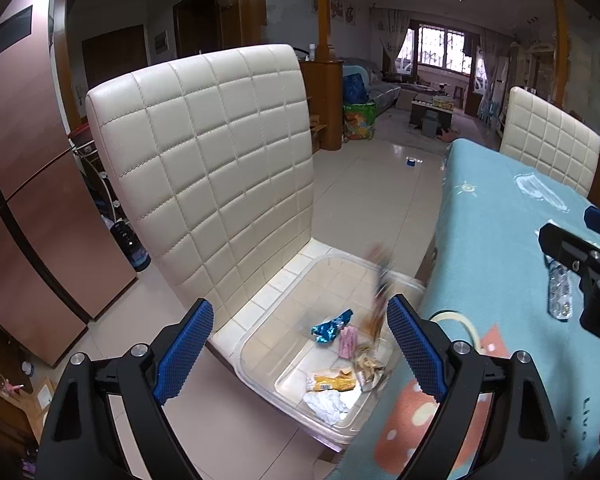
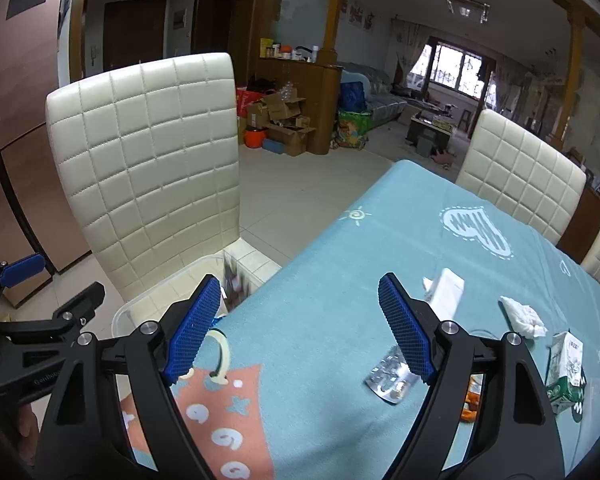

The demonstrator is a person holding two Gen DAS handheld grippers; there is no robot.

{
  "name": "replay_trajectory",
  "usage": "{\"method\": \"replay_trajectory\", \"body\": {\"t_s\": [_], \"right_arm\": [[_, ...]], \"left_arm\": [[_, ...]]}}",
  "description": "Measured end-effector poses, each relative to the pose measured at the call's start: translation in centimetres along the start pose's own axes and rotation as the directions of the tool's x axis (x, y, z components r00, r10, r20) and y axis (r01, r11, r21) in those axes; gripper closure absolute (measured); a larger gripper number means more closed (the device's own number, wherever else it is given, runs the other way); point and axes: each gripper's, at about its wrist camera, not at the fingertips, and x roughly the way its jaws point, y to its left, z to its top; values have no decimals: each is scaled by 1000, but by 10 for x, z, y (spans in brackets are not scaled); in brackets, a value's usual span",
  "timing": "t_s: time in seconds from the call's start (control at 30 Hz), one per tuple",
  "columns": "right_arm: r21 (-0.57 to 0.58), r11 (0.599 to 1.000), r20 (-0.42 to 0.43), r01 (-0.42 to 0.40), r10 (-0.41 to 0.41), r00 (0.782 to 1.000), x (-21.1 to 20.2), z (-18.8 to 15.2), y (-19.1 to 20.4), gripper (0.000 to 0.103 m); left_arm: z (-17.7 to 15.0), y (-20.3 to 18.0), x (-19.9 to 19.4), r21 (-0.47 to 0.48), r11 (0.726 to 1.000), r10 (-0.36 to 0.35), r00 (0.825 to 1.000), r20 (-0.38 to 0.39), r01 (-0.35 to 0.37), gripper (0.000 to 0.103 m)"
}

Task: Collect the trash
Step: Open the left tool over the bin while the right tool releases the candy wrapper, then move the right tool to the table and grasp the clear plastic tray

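Note:
A clear plastic bin (image 1: 260, 344) sits on a cream chair seat beside the table and holds several wrappers, among them a blue foil (image 1: 330, 326). My left gripper (image 1: 300, 344) is open above the bin; a blurred brown wrapper (image 1: 380, 288) is in the air between its fingers over the bin. My right gripper (image 2: 300, 328) is open and empty over the blue tablecloth (image 2: 340, 260). On the table lie a silver blister pack (image 2: 388, 380), a white box (image 2: 446, 288), a crumpled tissue (image 2: 524, 318), a green-white carton (image 2: 566, 372) and an orange scrap (image 2: 470, 404).
The cream quilted chair (image 1: 204, 168) back rises behind the bin. More cream chairs (image 2: 520, 176) stand at the table's far side. A loop of tape (image 2: 220, 356) lies at the table edge. Cardboard boxes (image 2: 280, 120) are stacked across the tiled floor.

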Motion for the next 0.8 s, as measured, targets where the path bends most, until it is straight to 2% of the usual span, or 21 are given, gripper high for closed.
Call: {"method": "replay_trajectory", "body": {"t_s": [0.17,0.5,0.8], "right_arm": [[18,1000,6,24,-24,1000,-10,-4,-16,23],[95,991,30,97,-100,995,-46,-22,-68,23],[203,953,15,224,-232,973,-83,-61,-147,23]], "left_arm": [[2,-15,-6,29,999,-22,1000,8,22,17],[6,-72,-36,126,985,-121,991,48,115,17],[1,-151,-61,244,944,-238,971,36,223,17]]}}
